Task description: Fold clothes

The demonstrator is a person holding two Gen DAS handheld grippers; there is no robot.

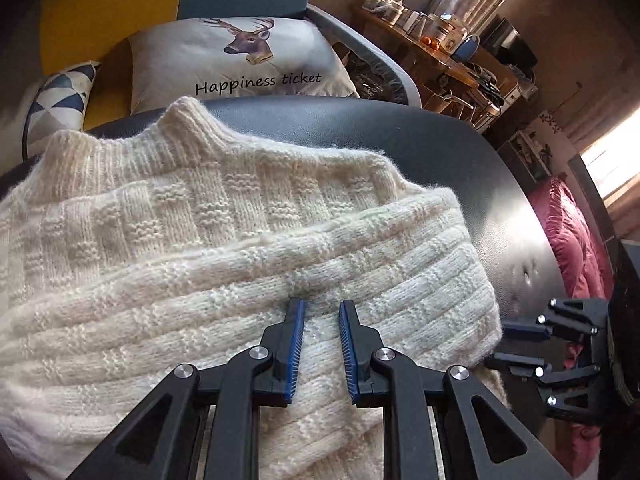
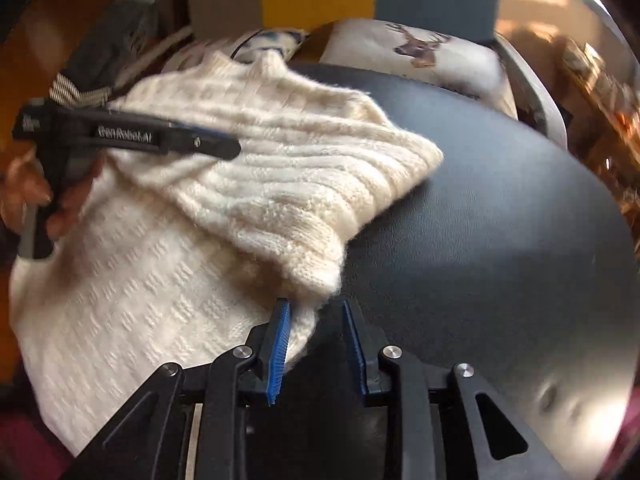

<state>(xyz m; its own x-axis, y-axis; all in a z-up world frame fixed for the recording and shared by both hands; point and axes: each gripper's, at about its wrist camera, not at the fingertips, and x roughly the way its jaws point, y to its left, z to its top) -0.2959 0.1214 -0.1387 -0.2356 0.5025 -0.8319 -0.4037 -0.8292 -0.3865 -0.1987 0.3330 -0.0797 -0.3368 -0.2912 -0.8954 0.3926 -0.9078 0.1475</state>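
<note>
A cream knit sweater (image 1: 208,240) lies on a black padded surface (image 1: 460,152), collar at the far side, with a ribbed sleeve (image 2: 300,184) folded across its body. My left gripper (image 1: 321,306) hovers open over the folded sleeve, its blue pads apart with only knit beneath them. In the right wrist view the left gripper (image 2: 224,146) shows side-on above the sweater (image 2: 132,300), held by a hand (image 2: 24,192). My right gripper (image 2: 316,306) stands open at the sleeve's cuff corner, its left pad against the sweater's edge. The right gripper (image 1: 516,344) sits at the sweater's right edge.
Behind the surface lean a deer-print pillow (image 1: 240,60) and a blue-triangle pillow (image 1: 60,100). A wooden table with jars (image 1: 432,36) stands at the back right. Red bedding (image 1: 572,248) lies to the right. The black surface (image 2: 480,220) is bare right of the sweater.
</note>
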